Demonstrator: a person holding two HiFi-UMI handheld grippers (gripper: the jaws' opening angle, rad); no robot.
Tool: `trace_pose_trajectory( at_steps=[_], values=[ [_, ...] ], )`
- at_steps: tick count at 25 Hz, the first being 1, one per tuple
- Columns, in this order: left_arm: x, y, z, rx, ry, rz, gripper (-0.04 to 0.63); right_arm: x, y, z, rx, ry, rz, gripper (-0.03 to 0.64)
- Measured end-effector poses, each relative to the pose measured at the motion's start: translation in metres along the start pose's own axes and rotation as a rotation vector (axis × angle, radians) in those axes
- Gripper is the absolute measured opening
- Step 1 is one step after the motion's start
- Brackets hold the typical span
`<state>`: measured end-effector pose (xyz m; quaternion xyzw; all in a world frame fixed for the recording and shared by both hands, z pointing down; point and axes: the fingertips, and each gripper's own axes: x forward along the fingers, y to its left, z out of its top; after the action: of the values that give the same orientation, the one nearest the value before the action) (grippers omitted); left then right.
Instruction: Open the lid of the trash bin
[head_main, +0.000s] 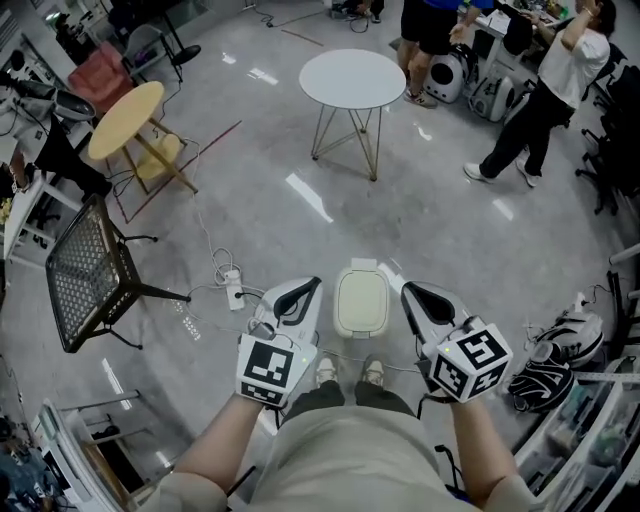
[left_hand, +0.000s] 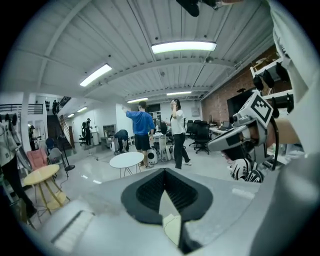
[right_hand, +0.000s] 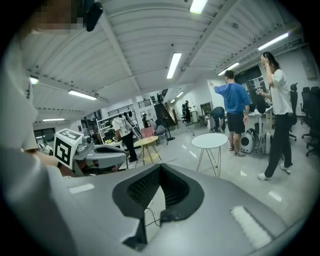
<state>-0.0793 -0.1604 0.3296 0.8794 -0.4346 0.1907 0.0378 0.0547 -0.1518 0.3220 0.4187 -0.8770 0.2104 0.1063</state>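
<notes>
The left gripper (head_main: 312, 286) keeps its black ribbed fingers (left_hand: 145, 192) tip to tip, empty, beside the smooth cream rounded-rectangular trash bin (head_main: 359, 299), lid down on the glossy grey floor (head_main: 260, 140), long axis running away from the person, and the right gripper (head_main: 410, 292) is likewise closed on nothing.

No legible writing is found in any view.
Only black-and-white square code patterns, without letters or digits, are carried by the left marker cube (head_main: 268, 368) at 7 o'clock and the right marker cube (head_main: 475, 362) at 5 o'clock of the head view. The same patterns are seen at 2 o'clock of the left gripper view and at 9 o'clock of the right gripper view. Anything farther off is too small and blurred to be read.
</notes>
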Motion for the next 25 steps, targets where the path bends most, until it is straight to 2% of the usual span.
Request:
trace_pose_trajectory(
  at_steps=[3, 6, 11, 15, 25],
  values=[
    [-0.019, -0.002, 0.032, 0.028, -0.063, 0.012, 0.002, -0.015, 0.018, 0.031, -0.041, -0.063, 0.021, 0.003],
    [-0.035, -0.006, 0.06, -0.011, -0.13, 0.03, 0.002, -0.028, 0.036, 0.059, -0.091, -0.121, 0.042, 0.003],
    [-0.056, -0.006, 0.089, -0.022, -0.193, 0.049, 0.002, -0.052, 0.065, 0.095, -0.187, -0.196, 0.07, 0.003],
    [-0.071, -0.005, 0.1, 0.008, -0.211, 0.069, 0.002, -0.067, 0.078, 0.111, -0.214, -0.242, 0.076, 0.003],
    [-0.083, 0.005, 0.113, 0.031, -0.233, 0.082, 0.002, -0.067, 0.082, 0.127, -0.238, -0.262, 0.071, 0.003]
  ],
)
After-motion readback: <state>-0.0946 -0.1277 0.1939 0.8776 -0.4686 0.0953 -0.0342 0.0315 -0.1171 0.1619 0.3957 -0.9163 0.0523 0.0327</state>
